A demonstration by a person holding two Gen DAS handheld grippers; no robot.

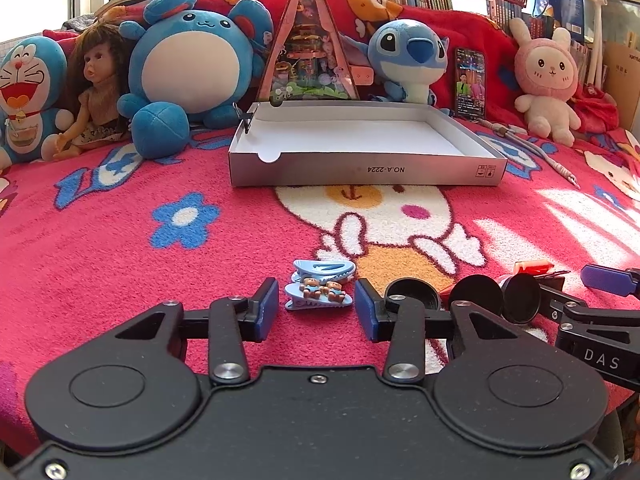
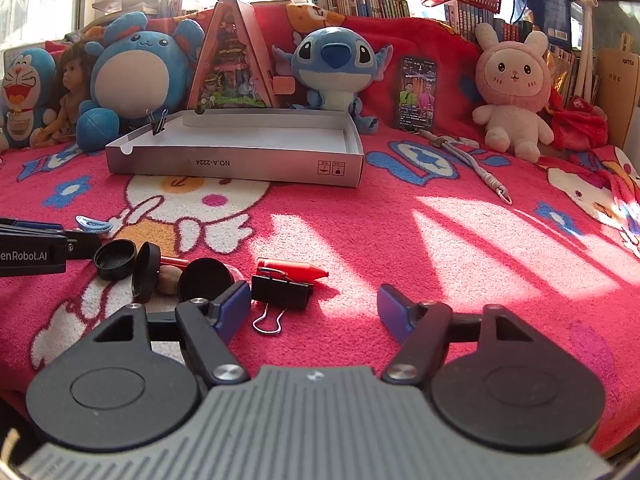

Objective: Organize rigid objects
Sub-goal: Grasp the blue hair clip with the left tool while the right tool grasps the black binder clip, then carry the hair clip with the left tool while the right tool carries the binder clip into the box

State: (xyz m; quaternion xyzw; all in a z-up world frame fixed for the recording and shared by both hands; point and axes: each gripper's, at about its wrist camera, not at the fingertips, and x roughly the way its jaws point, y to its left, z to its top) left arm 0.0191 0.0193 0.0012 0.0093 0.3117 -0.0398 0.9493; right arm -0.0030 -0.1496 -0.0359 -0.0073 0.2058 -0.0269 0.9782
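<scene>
Red plush blanket (image 1: 120, 248) printed with cartoon rabbits and blue flowers, covering the whole work surface. Back row, left to right: blue robot-cat plush toy (image 1: 28, 92), brown-haired doll (image 1: 94, 88), round blue mouse-eared plush toy (image 1: 192, 64), triangular pink diorama box (image 1: 308, 44), blue alien plush toy (image 1: 408, 60), upright smartphone with a lit screen (image 1: 470, 82), pink rabbit plush toy (image 1: 546, 80). Ahead of them: shallow grey cardboard box lid with a white inside (image 1: 360, 160), lying open side up, a small black binder clip (image 2: 159, 120) on its left rear corner. Near edge of blanket: pale blue hair clips with small bear figures (image 1: 320, 286), lying between the blue pads of the left gripper (image 1: 316, 308), whose jaws stand narrowly apart, pads close on either side, neither touching. Just right of them: three round black lids (image 2: 116, 258), one lying flat, two on edge. Large black binder clip with wire handles (image 2: 282, 292), lying on the blanket just inside the left pad of the right gripper (image 2: 314, 308), whose jaws stand wide, nothing gripped. Red plastic crayon-shaped piece (image 2: 296, 268) just behind that clip.
</scene>
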